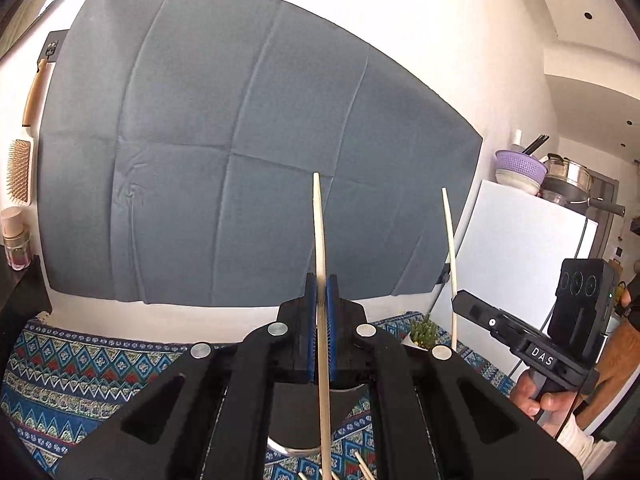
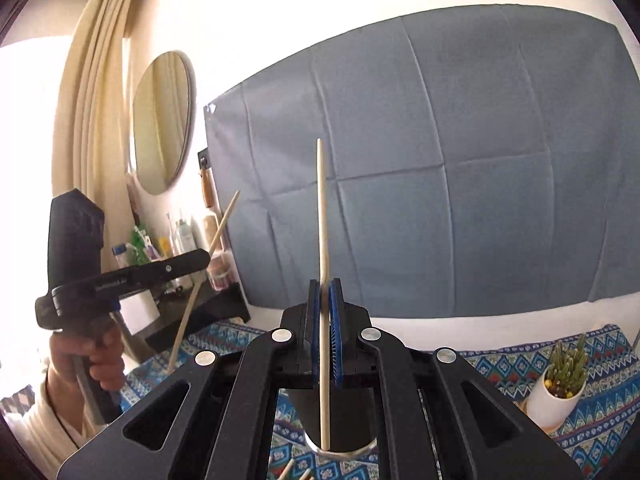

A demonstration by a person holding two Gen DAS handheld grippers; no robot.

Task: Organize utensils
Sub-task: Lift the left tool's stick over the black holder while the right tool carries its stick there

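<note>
Fingers first: the left gripper [image 1: 320, 292] is clenched on a pale wooden chopstick [image 1: 321, 248], blue pads [image 1: 331, 300] squeezing it from both sides, and the right gripper [image 2: 325, 296] is clamped the same way on a second chopstick [image 2: 322, 220]. Each stick stands nearly upright through its jaws, thin tip up against the grey cloth [image 1: 240, 140] on the far wall, thick end hanging below the fingers. That long axis is what matters now: the lower end of the right stick points down over a dark cup with a metal rim [image 2: 340, 446], just under the gripper and close in. In the left view the same sort of dark cup [image 1: 296, 412] sits beneath the fingers too, with the stick's lower end passing just to the right of its middle. Judging from that, both hands are about equally placed over the holder, and a straight drop should seat either stick. More loose sticks [image 1: 362, 466] lie on the patterned tablecloth [image 1: 60, 380] near the cup. A small cactus in a white pot [image 2: 560, 384] stands off to the right, well apart.
</note>
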